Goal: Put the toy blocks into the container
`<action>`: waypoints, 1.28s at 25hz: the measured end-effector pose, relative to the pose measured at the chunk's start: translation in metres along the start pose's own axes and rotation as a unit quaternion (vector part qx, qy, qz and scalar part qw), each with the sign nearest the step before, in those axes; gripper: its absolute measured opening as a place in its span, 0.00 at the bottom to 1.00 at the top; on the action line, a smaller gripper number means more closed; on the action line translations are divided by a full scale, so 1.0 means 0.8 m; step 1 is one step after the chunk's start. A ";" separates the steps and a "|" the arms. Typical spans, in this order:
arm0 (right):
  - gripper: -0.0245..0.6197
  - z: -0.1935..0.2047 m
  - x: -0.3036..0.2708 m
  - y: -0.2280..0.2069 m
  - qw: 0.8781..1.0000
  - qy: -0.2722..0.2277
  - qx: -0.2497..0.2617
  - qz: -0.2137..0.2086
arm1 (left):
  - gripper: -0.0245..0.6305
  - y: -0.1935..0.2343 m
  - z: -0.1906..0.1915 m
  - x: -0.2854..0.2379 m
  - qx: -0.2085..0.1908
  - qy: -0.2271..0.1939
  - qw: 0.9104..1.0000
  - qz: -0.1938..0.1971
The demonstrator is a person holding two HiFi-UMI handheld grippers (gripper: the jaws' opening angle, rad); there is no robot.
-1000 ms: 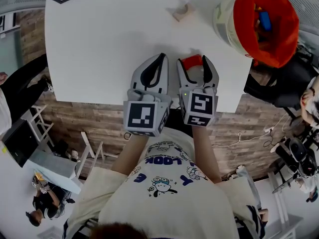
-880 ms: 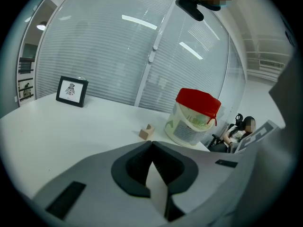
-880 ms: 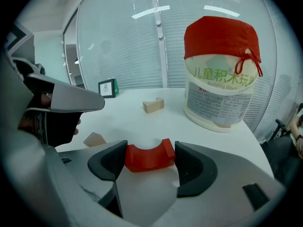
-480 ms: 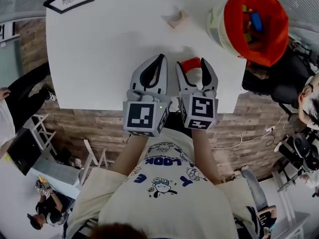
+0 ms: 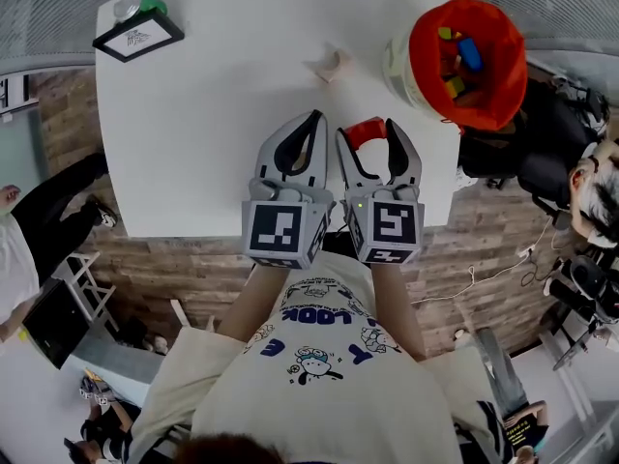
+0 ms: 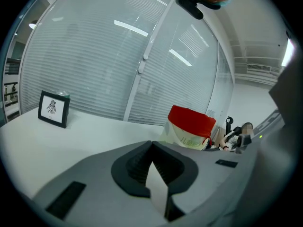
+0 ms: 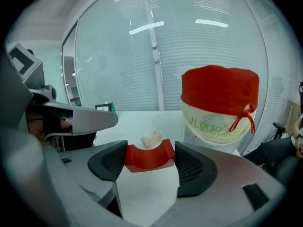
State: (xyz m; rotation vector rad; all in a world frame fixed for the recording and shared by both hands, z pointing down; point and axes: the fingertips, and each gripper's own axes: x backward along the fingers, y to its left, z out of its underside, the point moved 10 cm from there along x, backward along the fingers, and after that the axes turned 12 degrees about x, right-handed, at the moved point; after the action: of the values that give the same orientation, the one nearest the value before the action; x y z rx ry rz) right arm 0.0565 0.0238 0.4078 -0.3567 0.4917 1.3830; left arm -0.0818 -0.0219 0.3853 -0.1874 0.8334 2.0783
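In the head view we locate both grippers side by side over the near edge of the white table (image 5: 193, 124), with their jaws pointing away from the person. The right gripper (image 5: 367, 130) pinches a red arch block (image 5: 364, 129) between its two pads. In the right gripper view, each dark pad presses one end of the block, and the curved notch faces up. We cannot tell whether the block touches the tabletop. The left gripper (image 5: 313, 118) lies just beside the right one. Its jaws are pressed together with nothing between them, and the left gripper view shows the two pads meeting along one seam. The container (image 5: 397, 58) is a white tub lined with red cloth. It stands at the far right of the table, ahead of the right gripper and to its right, apart from the held block. Its mouth is open, and several coloured blocks (image 5: 468, 52) lie inside it. A beige block (image 5: 329, 65) lies on the table ahead of the grippers, left of the container and not touching it. In the right gripper view, this block appears directly beyond the red one. At the far left corner we note a framed picture (image 5: 141, 37) with a green can (image 5: 136, 6) just behind it.
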 end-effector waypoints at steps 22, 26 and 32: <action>0.51 -0.080 0.035 -0.037 0.995 -0.098 0.031 -0.009 | 0.08 -0.038 -0.047 0.004 -0.023 -0.066 0.997 -0.016; 0.51 -0.094 0.048 -0.054 0.992 -0.119 0.036 -0.009 | 0.08 -0.056 -0.050 0.005 -0.025 -0.076 0.997 -0.021; 0.51 -0.114 0.059 -0.078 0.987 -0.151 0.045 -0.008 | 0.08 -0.079 -0.059 0.003 -0.031 -0.100 0.994 -0.025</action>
State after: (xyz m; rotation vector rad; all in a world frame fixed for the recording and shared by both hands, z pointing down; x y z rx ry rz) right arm 0.1126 0.0066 0.3026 -0.0736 0.2991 1.3645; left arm -0.0426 -0.0244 0.3171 -0.0313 0.6369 2.0391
